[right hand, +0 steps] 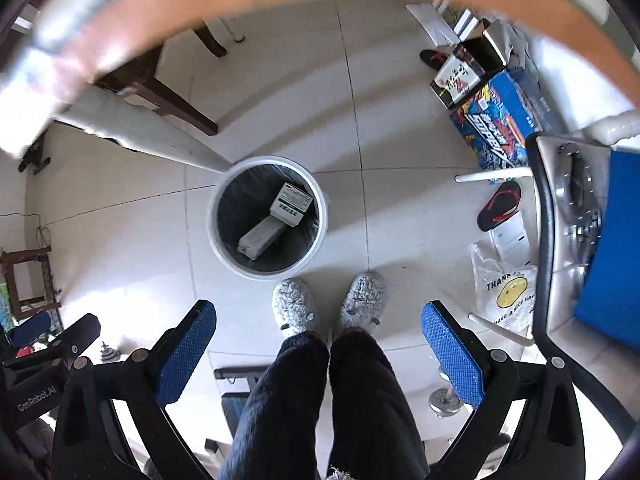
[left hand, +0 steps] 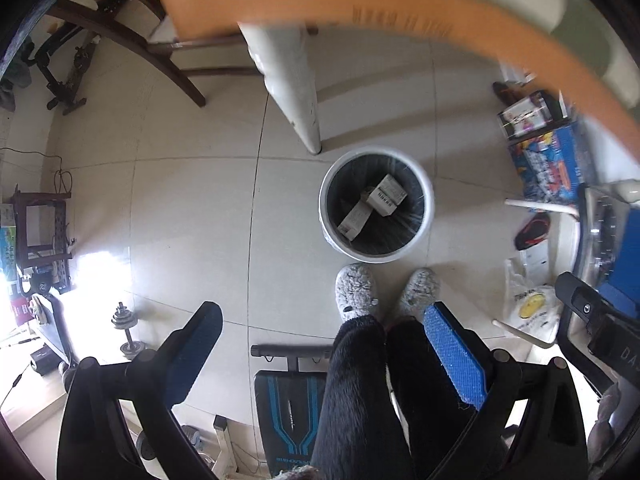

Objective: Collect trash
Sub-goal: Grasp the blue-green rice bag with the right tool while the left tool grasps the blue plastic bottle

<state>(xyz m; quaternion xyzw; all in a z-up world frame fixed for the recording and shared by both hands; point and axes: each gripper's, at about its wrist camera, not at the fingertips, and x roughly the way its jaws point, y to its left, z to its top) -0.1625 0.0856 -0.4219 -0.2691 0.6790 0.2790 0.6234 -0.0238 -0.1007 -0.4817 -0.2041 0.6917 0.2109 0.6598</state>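
Downward point both hand-held grippers, left [left hand: 322, 344] and right [right hand: 318, 340], spread wide (nothing pinched) over the bin [right hand: 267, 270].

The mouth of the white bin [left hand: 376, 206] is left uncovered from above, two cartons [right hand: 276, 216] lying inside. It is flanked by a white table leg [left hand: 292, 92] behind and two slippered feet [right hand: 328, 304] in front.

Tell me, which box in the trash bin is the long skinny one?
The long, skinny box lies lower in the trash bin, nearer the slippers. The other box is shorter, wider and has green print.
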